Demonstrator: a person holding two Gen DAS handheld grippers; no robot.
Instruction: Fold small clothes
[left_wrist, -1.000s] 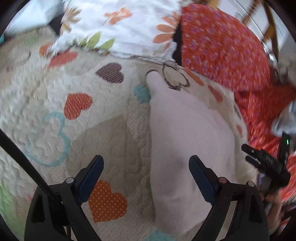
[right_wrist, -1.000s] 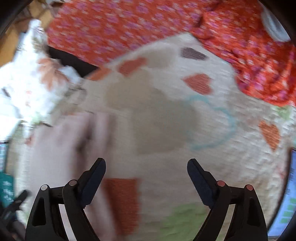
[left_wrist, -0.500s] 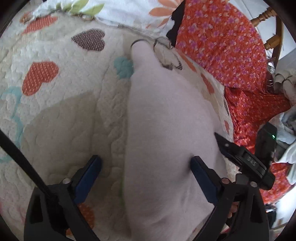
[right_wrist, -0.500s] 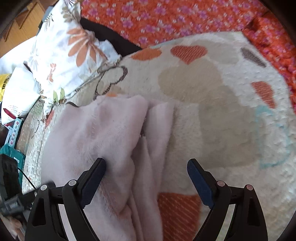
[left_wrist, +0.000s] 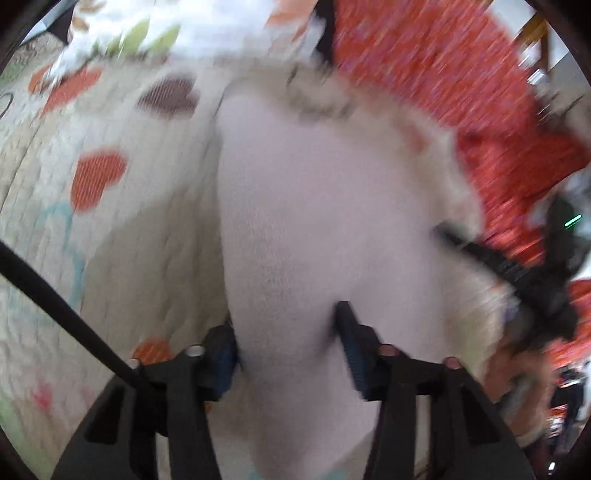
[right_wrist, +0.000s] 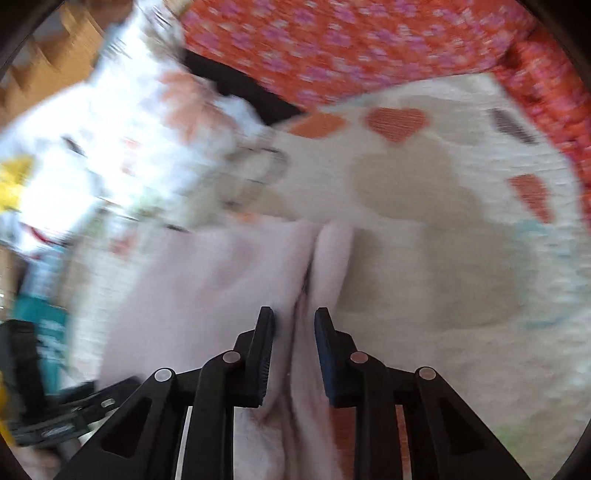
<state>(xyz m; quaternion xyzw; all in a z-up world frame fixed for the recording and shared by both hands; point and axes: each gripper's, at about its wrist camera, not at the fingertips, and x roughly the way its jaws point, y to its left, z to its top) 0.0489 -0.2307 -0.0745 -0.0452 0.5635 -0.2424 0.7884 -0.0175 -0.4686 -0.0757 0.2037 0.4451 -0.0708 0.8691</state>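
Right wrist view shows the pink garment (right_wrist: 207, 280) lying on the heart quilt (right_wrist: 443, 229), the right gripper (right_wrist: 294, 325) jaws clamped on its folded edge; the left gripper (left_wrist: 284, 332) jaws pinch its near end, so lift both evenly to keep the fold square.

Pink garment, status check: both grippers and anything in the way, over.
Left gripper and right gripper each shut on the pink garment. Garment lies on the heart quilt. Nothing blocking; frames blurred.

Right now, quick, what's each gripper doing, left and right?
Left gripper: closed on the pale pink garment.
Right gripper: closed on a bunched fold of the same garment.
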